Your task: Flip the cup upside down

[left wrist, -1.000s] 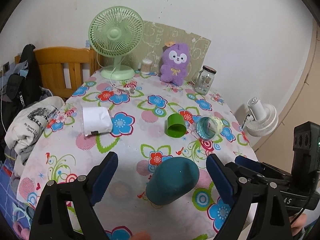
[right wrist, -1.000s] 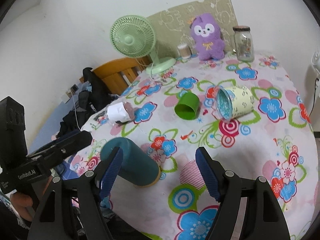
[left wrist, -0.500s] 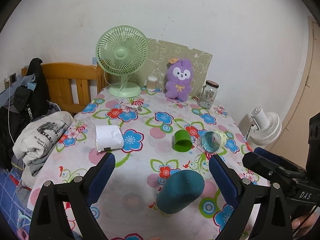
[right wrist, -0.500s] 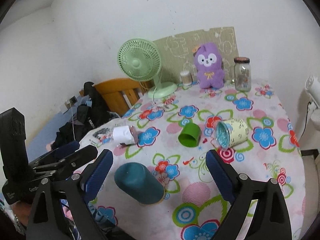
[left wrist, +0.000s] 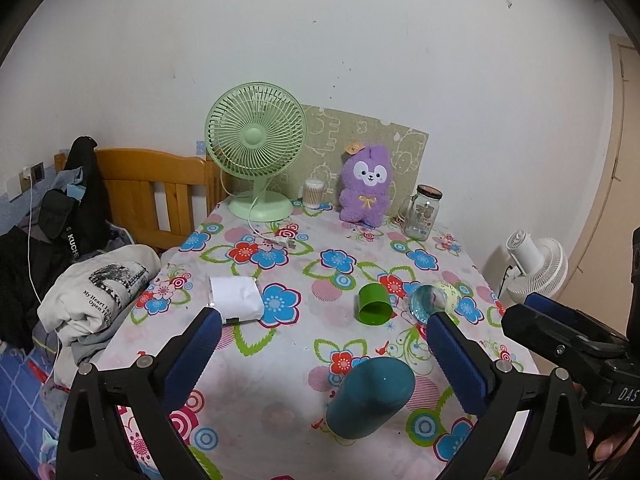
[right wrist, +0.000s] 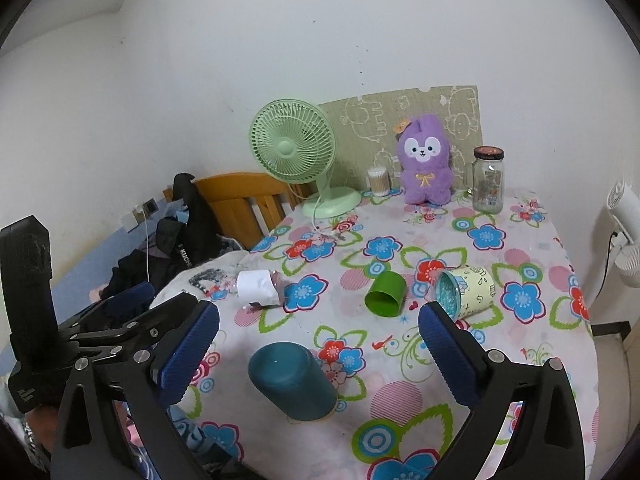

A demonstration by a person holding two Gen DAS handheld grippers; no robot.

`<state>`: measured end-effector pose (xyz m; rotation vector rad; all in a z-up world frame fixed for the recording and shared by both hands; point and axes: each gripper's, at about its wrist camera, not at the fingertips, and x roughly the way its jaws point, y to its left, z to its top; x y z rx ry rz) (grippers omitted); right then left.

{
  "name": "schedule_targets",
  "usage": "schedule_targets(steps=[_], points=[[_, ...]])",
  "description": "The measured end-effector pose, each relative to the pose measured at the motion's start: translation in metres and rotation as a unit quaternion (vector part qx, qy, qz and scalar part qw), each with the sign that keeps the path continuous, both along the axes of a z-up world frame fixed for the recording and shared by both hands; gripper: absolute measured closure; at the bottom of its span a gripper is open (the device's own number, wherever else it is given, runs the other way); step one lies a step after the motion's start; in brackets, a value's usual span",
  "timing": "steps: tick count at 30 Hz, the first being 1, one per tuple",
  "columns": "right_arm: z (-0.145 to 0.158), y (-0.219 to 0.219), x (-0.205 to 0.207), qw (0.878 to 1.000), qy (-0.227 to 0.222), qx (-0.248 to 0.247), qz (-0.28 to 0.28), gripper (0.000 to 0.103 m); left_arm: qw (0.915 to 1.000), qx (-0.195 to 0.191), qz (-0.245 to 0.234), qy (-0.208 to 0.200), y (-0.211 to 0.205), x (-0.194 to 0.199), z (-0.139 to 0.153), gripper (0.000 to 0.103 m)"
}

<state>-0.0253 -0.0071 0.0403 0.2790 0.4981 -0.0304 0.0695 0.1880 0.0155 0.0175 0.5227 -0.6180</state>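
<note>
A teal cup (left wrist: 370,397) stands upside down near the front edge of the flowered table (left wrist: 280,360); it also shows in the right wrist view (right wrist: 292,386). A green cup (left wrist: 374,310) (right wrist: 385,294) and a pale yellow patterned cup (left wrist: 434,302) (right wrist: 464,290) lie on their sides mid-table. My left gripper (left wrist: 324,354) is open and empty, above and behind the teal cup. My right gripper (right wrist: 318,356) is open and empty, also back from the cup.
A white wrapped packet (left wrist: 236,300) lies at the left. A green fan (left wrist: 256,148), a cotton-swab jar (left wrist: 314,194), a purple plush (left wrist: 366,184) and a glass jar (left wrist: 422,212) stand at the back. Folded clothes (left wrist: 96,292) and a wooden chair (left wrist: 156,192) are on the left.
Both grippers have pulled back and up from the table, so the teal cup and the other things look smaller and farther. The cups have not moved.
</note>
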Motion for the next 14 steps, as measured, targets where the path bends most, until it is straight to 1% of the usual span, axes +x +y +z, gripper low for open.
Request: schedule_targets(steps=[14], points=[[-0.0010, 0.0048, -0.0008, 1.000, 0.002, -0.001, 0.002, 0.002, 1.0000, 0.001, 0.000, -0.002, 0.0011, -0.0005, -0.0007, 0.000]])
